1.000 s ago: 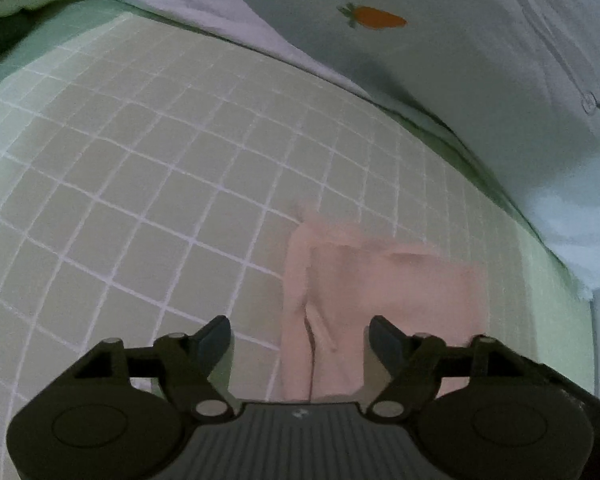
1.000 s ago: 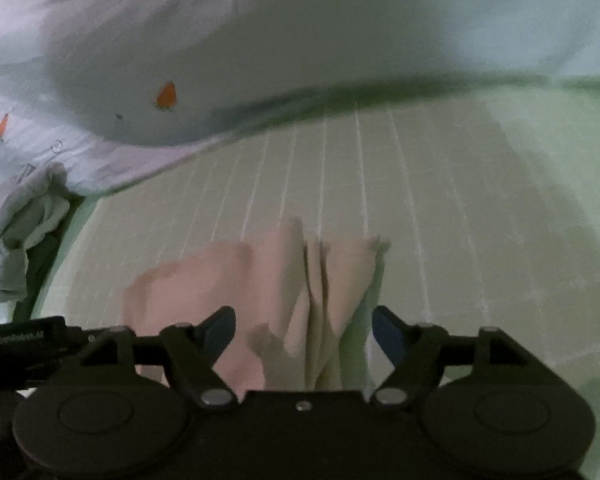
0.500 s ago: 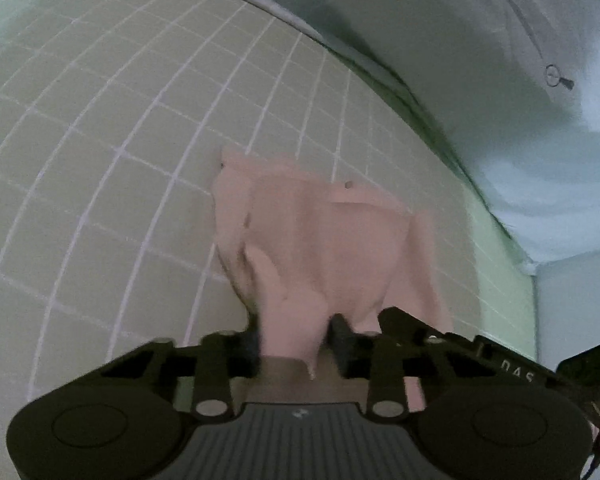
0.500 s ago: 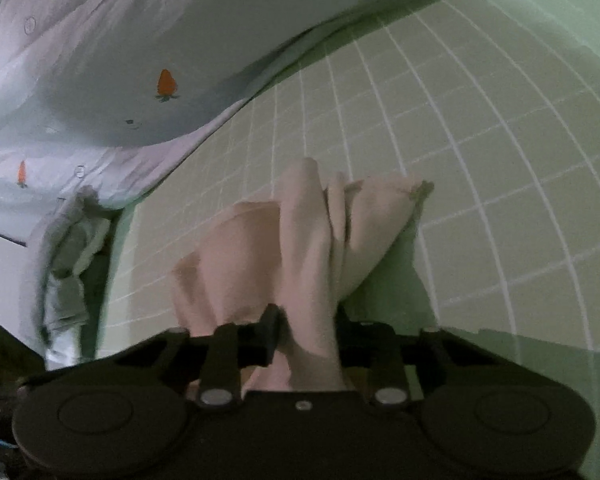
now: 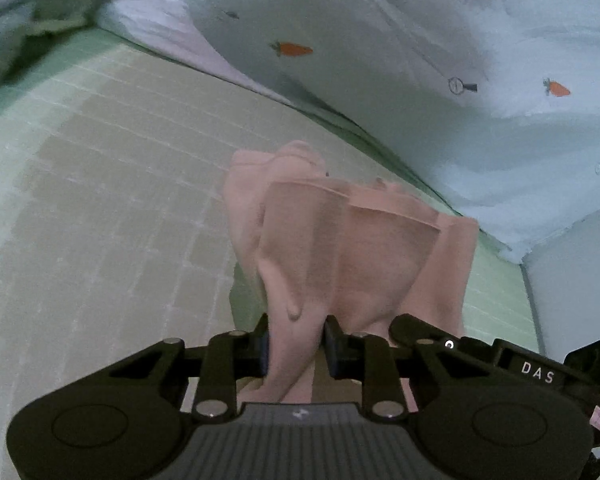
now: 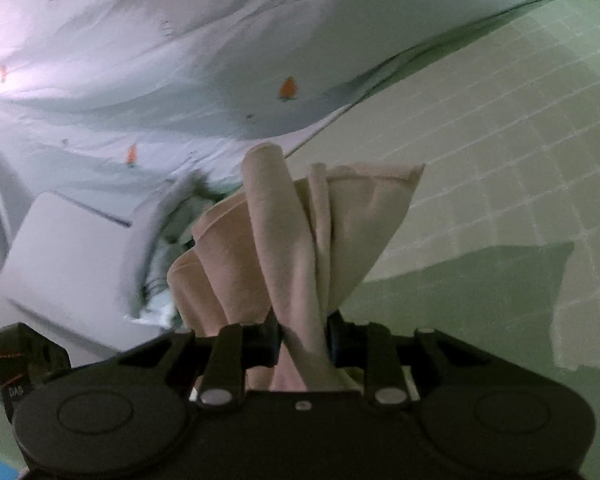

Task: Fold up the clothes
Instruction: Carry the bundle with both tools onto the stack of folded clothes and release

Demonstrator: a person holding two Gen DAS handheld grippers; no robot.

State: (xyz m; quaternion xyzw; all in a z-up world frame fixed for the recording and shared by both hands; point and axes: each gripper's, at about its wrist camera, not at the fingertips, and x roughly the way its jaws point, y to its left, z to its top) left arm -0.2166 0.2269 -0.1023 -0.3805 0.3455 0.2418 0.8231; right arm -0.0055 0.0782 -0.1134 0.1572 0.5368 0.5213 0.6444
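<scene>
Your left tool (image 5: 294,346) pinches a bunched fold of the soft pink garment (image 5: 340,248), its black fingers pressed close against the cloth on both sides. Your right tool (image 6: 303,334) clamps another gathered edge of the same garment (image 6: 292,240), which fans upward from the grip in long, rounded pleats with a stitched hem along the top. The knit fabric hangs lifted between both tools above the bed sheet (image 5: 120,200), a pale green cover ruled with thin white grid lines. Behind it lies a rumpled, light blue duvet (image 5: 380,80) printed with small orange carrots (image 5: 294,49), its surface creased into broad ridges. In the right wrist view, a crumpled grey-white cloth (image 6: 168,240) sits at the bed's far edge beside a smooth white panel (image 6: 68,248).
</scene>
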